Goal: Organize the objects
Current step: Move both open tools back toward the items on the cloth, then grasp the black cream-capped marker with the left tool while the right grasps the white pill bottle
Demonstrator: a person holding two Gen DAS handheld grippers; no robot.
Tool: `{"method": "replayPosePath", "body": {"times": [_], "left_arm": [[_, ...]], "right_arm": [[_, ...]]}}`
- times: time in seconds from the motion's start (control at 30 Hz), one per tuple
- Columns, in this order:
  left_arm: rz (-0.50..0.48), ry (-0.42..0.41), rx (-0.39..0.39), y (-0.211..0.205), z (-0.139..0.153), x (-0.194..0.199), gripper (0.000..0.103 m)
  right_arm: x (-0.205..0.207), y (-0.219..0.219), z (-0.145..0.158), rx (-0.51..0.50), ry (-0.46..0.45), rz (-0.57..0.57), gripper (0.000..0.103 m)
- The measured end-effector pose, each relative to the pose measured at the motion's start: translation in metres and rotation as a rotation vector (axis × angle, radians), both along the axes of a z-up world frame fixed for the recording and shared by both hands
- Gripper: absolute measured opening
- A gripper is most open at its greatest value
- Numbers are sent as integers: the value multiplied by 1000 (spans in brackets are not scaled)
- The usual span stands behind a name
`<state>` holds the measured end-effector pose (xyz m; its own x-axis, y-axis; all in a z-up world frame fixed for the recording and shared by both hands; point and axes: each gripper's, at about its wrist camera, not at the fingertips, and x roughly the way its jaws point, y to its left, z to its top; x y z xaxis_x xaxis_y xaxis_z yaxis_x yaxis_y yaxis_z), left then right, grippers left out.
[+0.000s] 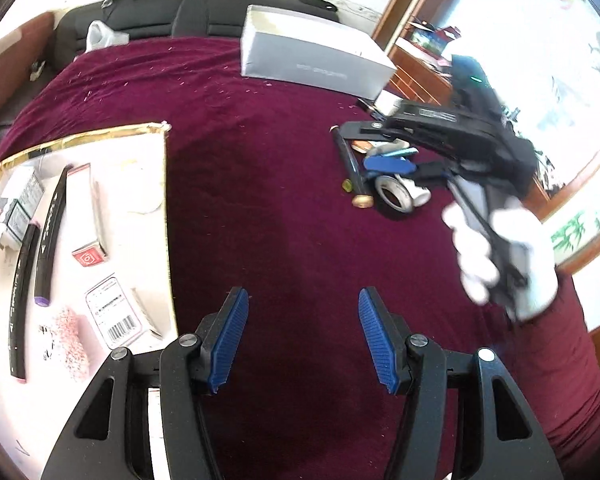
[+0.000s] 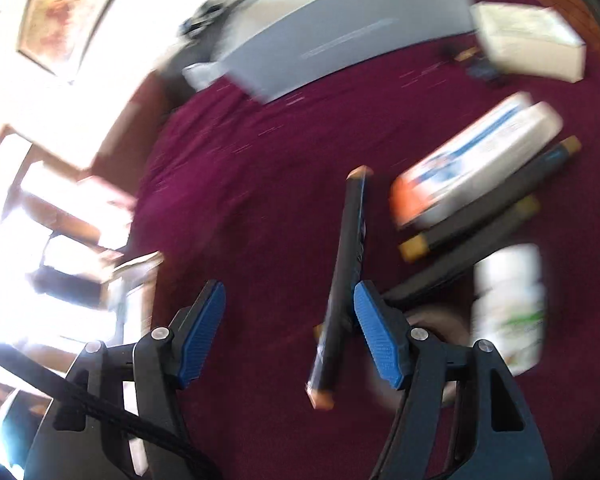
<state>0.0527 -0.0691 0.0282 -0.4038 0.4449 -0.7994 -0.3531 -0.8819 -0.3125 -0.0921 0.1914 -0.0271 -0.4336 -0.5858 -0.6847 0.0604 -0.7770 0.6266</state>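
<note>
Clutter is spread over the maroon cloth (image 1: 268,184): a grey box (image 1: 312,52) at twelve o'clock and a gold-edged tray (image 1: 156,208) of markers at nine. The left gripper (image 1: 303,332) is held wide open and empty. Only the blurred right-wrist view shows the right gripper (image 2: 290,332) open, a black marker (image 2: 342,280) leaning against its right finger.

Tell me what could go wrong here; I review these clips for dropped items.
1. The black marker touches only one finger of the open right gripper, so it may fall to the maroon cloth.
2. That view is heavily blurred, suggesting fast motion; the gripper could knock the white bottle nearby.
</note>
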Motion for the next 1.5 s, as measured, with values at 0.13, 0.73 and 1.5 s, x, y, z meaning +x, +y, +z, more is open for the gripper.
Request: {"method": "replayPosePath", "body": {"times": [0.13,0.73,1.5], "left_arm": [[17,4,-11,-2,-2,-5,51],[35,143,-287,86,-29,-130,51],[-66,81,-330,109,-55,-105,13]], "right_arm": [[24,2,9,-43,54,-6,67],[83,109,9,23,224,-415,69],[69,90,2,265,199,-403,71]]}}
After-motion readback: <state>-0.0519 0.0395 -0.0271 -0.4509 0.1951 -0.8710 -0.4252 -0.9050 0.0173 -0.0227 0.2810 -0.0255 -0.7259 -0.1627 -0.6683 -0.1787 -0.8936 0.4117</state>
